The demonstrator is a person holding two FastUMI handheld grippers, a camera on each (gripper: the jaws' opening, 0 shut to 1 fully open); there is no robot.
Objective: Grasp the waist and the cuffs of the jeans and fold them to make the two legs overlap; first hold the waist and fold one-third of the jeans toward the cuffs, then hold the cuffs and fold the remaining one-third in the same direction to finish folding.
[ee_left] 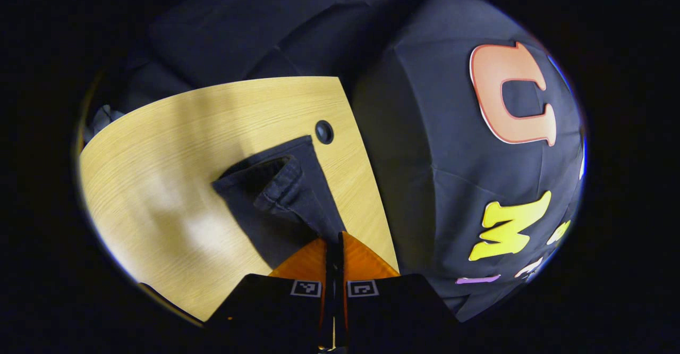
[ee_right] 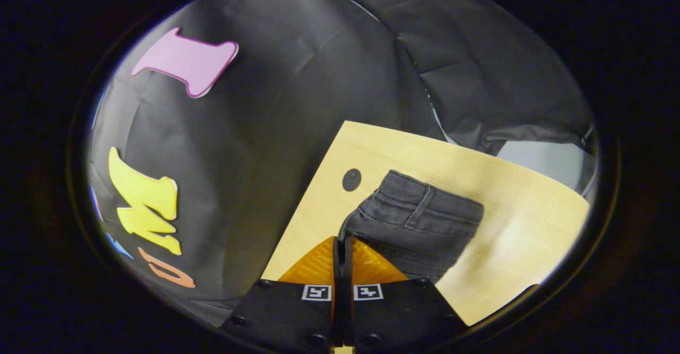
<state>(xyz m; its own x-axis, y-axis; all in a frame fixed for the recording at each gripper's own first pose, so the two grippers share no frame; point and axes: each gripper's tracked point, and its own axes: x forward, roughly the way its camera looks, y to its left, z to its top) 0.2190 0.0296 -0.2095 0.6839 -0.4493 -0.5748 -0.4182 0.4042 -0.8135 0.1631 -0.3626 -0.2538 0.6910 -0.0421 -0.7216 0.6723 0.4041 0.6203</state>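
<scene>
In the left gripper view, the dark grey denim jeans (ee_left: 287,194) lie on the pale wood-grain desk (ee_left: 175,146), running from the fingertips up toward 11 o'clock. This is the cuff end: one leg lies flat as a wedge of cloth, and a second leg rests on top of it with its hemmed opening gaping slightly, the stitched hem rolled and rumpled. The left tongs (ee_left: 334,242) are pressed together on the edge of the cloth at 6 o'clock, the fabric passing right between the two fingers. A small round black hole (ee_left: 324,131) in the desk sits just beyond the far corner of the cloth, near the desk's edge at 1 o'clock.

In the right gripper view, the waist end of the jeans (ee_right: 419,221) shows: a thick waistband with a belt loop across it, double seams, and a faded charcoal tone. It lies on the desk (ee_right: 520,221) at about 1 o'clock from the fingertips. The right tongs (ee_right: 342,245) are closed on the near corner of the waistband, both fingers squeezing it. The round hole (ee_right: 351,179) lies just beside the waistband at 11 o'clock
</scene>
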